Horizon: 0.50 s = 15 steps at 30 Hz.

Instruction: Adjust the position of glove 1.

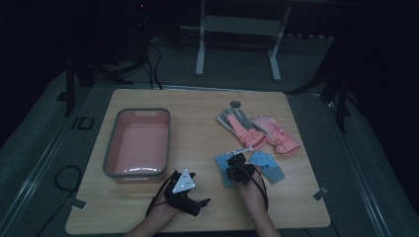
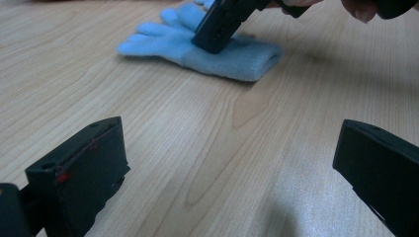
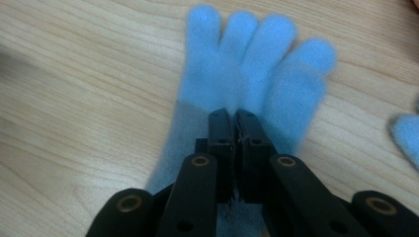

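**Item: blue knit glove, under grip at the near right of the table**

- Right gripper [image 1: 239,163]: jaws pressed together on the palm of the near blue glove [image 3: 247,79], which lies flat on the wooden table [image 1: 207,123], fingers pointing away. Whether fabric is truly pinched between the jaws or only pressed down, I cannot tell for certain; it reads as a pinch.
- Left gripper [image 1: 184,190]: jaws spread wide, holding nothing, low over bare table near the front edge.
- Second blue glove [image 1: 269,165]: just beside the first, to its right.
- Pink-and-grey gloves [image 1: 257,131]: a pair, farther back.
- Pink bin [image 1: 141,143]: left side, appears vacant.

Step in hand, by judgement: picking up the first blue glove. Next move likely calls for a clean lift, then carrying it leftward to the bin.
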Each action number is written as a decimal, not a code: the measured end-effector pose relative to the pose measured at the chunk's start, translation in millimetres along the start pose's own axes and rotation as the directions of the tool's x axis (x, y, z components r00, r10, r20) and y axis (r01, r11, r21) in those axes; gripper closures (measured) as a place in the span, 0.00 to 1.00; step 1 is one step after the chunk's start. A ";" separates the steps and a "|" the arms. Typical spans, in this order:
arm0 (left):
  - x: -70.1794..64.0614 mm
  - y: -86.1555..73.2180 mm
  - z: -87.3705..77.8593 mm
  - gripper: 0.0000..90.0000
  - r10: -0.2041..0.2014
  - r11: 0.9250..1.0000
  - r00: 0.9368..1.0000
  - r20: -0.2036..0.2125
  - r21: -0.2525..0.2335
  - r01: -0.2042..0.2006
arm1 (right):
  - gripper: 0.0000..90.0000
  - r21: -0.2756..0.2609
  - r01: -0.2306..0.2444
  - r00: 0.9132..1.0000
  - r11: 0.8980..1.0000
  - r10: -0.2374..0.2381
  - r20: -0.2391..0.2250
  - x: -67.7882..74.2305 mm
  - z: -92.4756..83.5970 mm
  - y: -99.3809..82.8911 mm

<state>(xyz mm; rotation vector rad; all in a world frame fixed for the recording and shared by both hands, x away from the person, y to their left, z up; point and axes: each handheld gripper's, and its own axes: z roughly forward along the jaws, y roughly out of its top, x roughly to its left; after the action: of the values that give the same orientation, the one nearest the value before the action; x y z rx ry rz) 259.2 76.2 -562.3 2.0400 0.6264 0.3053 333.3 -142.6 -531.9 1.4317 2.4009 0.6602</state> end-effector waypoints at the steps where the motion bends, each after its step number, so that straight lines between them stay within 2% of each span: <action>1: 0.2 0.0 -0.1 0.00 0.001 1.000 1.000 0.000 0.001 -0.001 | 0.89 -0.006 0.003 1.000 1.000 -0.003 0.005 1.0 0.2 -0.3; 3: 0.5 -0.1 -0.5 0.00 0.001 1.000 1.000 0.001 0.001 -0.001 | 0.80 -0.012 0.025 1.000 1.000 -0.025 0.003 2.6 -1.0 0.0; 5: 0.5 -0.1 -0.4 0.00 0.000 1.000 1.000 0.002 -0.001 0.000 | 0.76 -0.017 0.066 0.998 0.998 -0.066 0.009 3.4 -4.4 0.8; 9: 0.0 0.0 0.2 0.00 0.007 1.000 1.000 0.002 0.003 -0.007 | 0.71 -0.055 0.134 0.991 0.989 -0.135 -0.013 -6.7 -14.8 2.2; 10: 0.0 0.0 0.2 0.00 0.007 1.000 1.000 0.002 0.003 -0.007 | 0.71 -0.055 0.134 0.991 0.989 -0.135 -0.013 -6.7 -14.8 2.2; 11: 0.1 0.1 0.3 0.00 0.009 1.000 1.000 0.002 0.005 -0.009 | 0.70 -0.101 0.178 0.983 0.979 -0.182 -0.030 -22.3 -23.7 2.4; 14: 0.8 0.0 -0.1 0.00 0.001 1.000 1.000 0.004 0.002 -0.001 | 0.70 -0.115 0.186 0.980 0.976 -0.192 -0.043 -43.1 -32.4 1.1; 15: 0.8 0.0 -0.1 0.00 0.001 1.000 1.000 0.004 0.002 -0.001 | 0.70 -0.115 0.186 0.980 0.976 -0.192 -0.043 -43.1 -32.4 1.1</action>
<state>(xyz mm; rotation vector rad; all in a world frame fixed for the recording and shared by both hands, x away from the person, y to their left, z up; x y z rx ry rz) 259.9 76.7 -562.3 2.0424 0.6231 0.3019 340.2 -188.0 -503.6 1.1378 2.4598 0.7786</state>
